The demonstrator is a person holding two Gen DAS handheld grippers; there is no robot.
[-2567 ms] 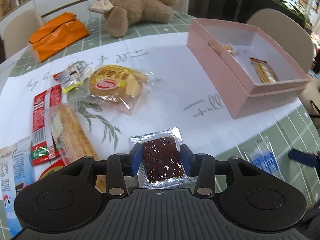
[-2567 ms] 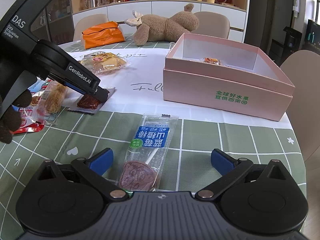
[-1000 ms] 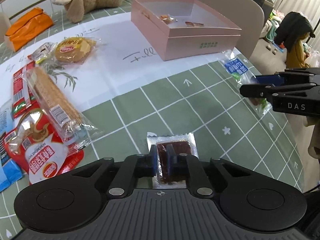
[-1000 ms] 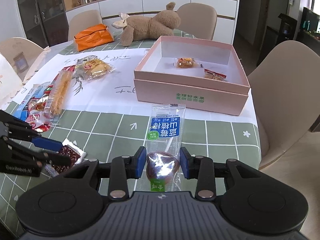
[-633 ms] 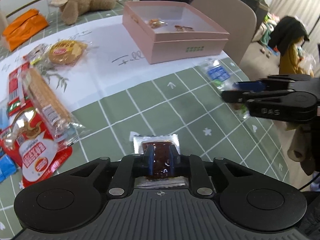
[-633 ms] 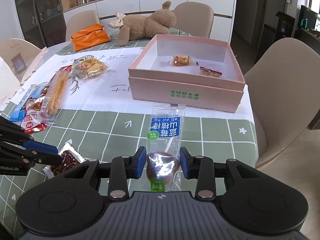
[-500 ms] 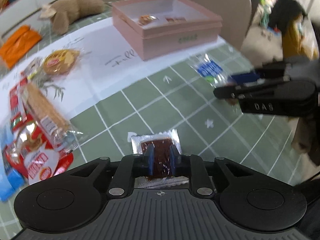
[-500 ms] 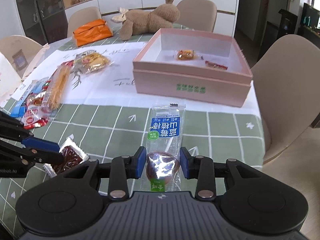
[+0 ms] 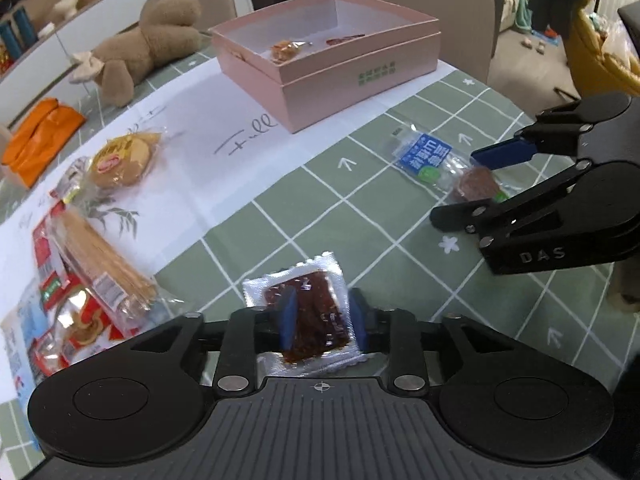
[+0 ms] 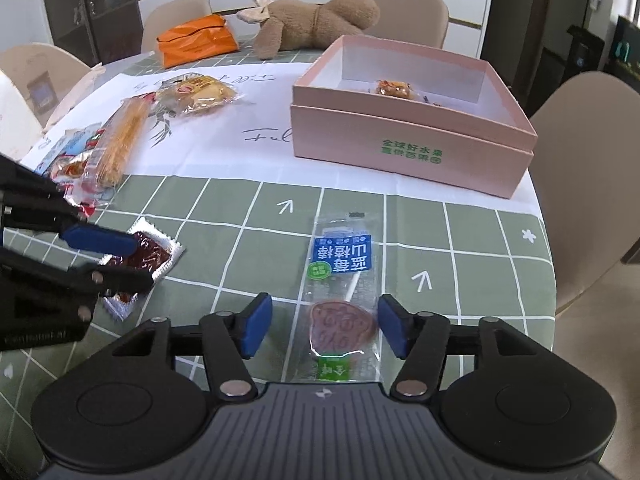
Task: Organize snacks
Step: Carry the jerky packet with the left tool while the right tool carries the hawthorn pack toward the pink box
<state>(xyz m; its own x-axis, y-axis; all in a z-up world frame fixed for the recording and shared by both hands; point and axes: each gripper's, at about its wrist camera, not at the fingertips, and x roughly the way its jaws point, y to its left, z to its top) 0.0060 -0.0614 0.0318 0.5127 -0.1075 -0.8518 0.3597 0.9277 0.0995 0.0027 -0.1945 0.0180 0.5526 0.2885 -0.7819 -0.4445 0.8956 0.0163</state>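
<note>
My left gripper [image 9: 320,316] has its jaws parted around a silver sachet of dark red snack [image 9: 308,304] that lies on the green checked tablecloth; it also shows in the right wrist view [image 10: 140,256]. My right gripper [image 10: 324,328] is open, its pads either side of a clear lollipop packet with a blue label [image 10: 342,284], which lies flat; it also shows in the left wrist view [image 9: 436,160]. The pink box [image 10: 404,148] stands behind, with two small snacks inside.
Several snacks lie on white paper at the left: a round cake [image 9: 124,156], a long wafer pack [image 9: 100,260] and red packets [image 9: 76,328]. A teddy bear [image 10: 316,16] and an orange bag [image 10: 196,38] lie at the back. Chairs ring the table.
Both grippers have opened: the right let go of the lollipop packet, and the left loosened on the sachet. Both snacks now rest on the tablecloth.
</note>
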